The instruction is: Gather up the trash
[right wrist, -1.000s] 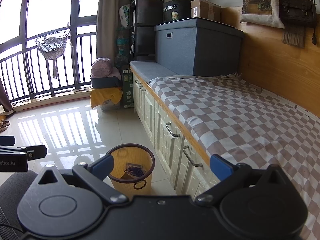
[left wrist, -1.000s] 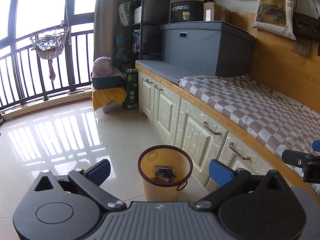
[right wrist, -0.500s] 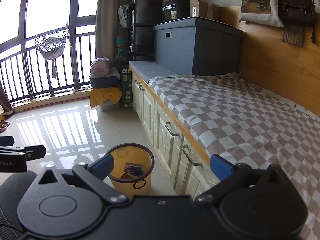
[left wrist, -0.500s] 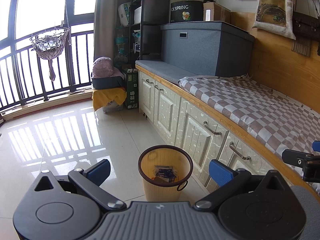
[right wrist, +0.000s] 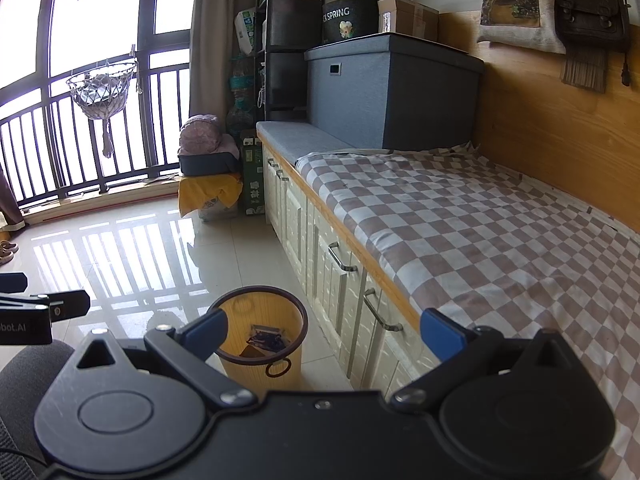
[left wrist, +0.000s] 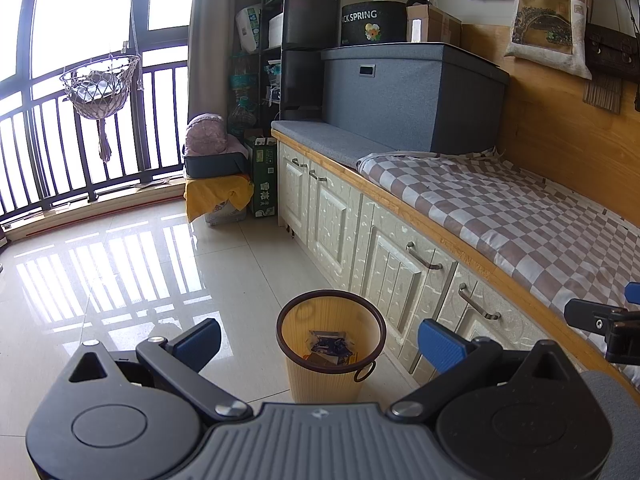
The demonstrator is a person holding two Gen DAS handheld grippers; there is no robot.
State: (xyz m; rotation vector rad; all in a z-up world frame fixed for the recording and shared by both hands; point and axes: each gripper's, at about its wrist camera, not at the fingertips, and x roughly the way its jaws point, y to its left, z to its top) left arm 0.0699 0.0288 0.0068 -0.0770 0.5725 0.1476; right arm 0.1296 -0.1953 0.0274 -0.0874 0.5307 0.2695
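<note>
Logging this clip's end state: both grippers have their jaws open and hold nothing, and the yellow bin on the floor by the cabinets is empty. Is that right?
Not quite. The yellow bin is not empty: the left wrist view shows a dark blue wrapper and other scraps at its bottom. The rest holds: the left gripper and right gripper have open jaws and hold nothing, and the bin stands on the floor by the cabinets.

Both grippers are empty with the jaws spread wide. The left gripper [left wrist: 319, 340] is held above the floor, level and facing forward, blue pads [left wrist: 439, 345] far apart, with the waste bin [left wrist: 331, 344] sitting right in the gap between them. The right gripper [right wrist: 326, 331] is just beside it on the bench side, same pose, left pad [right wrist: 208, 330] over the bin rim. Each one's tip peeks into the other's view, so they're side by side, not touching.
</note>
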